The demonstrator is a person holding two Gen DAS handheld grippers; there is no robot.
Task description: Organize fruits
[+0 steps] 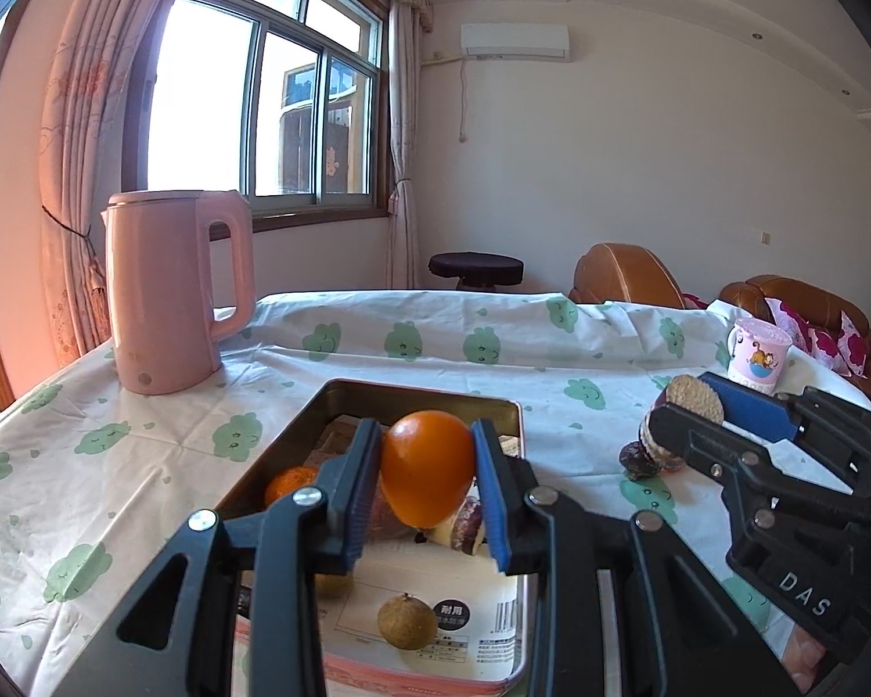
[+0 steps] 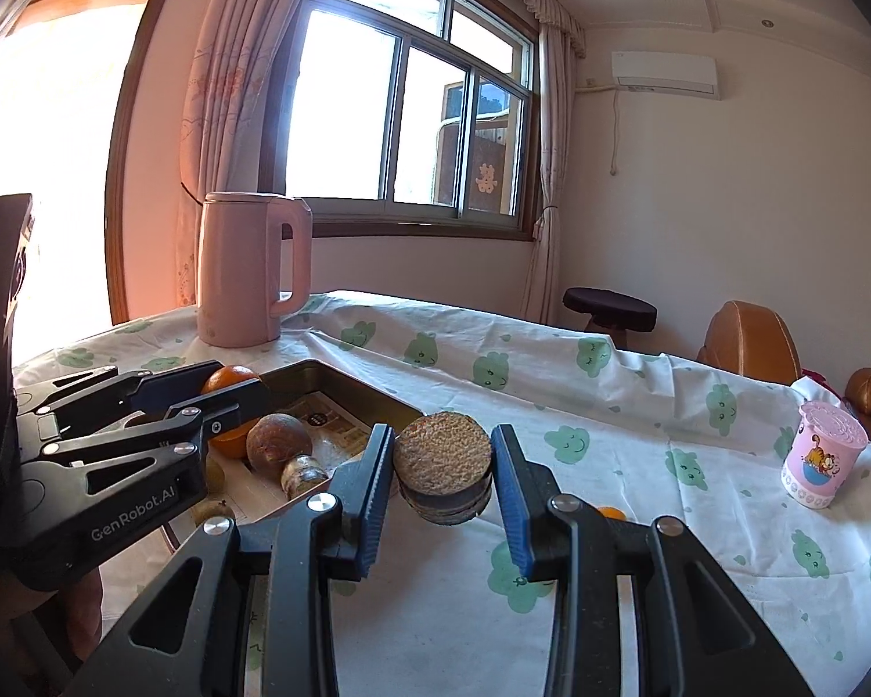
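My left gripper (image 1: 427,435) is shut on a smooth orange fruit (image 1: 429,467) and holds it above the metal tray (image 1: 424,394). In the tray lie a small mandarin (image 1: 289,483), a brown longan (image 1: 406,620) and a brown-purple round fruit (image 2: 277,440). My right gripper (image 2: 442,435) is shut on a round dark piece with a grainy tan top (image 2: 441,459), held over the cloth right of the tray. In the left wrist view the right gripper (image 1: 697,403) shows at the right, with a dark wrinkled fruit (image 1: 639,460) just below it. The left gripper (image 2: 235,383) appears at the left of the right wrist view.
A pink kettle (image 1: 171,290) stands at the table's far left corner. A pink printed cup (image 2: 819,456) sits near the right edge. A small orange fruit (image 2: 612,513) lies on the cloth beside my right gripper. A stool (image 2: 609,305) and brown sofa (image 2: 749,342) stand beyond the table.
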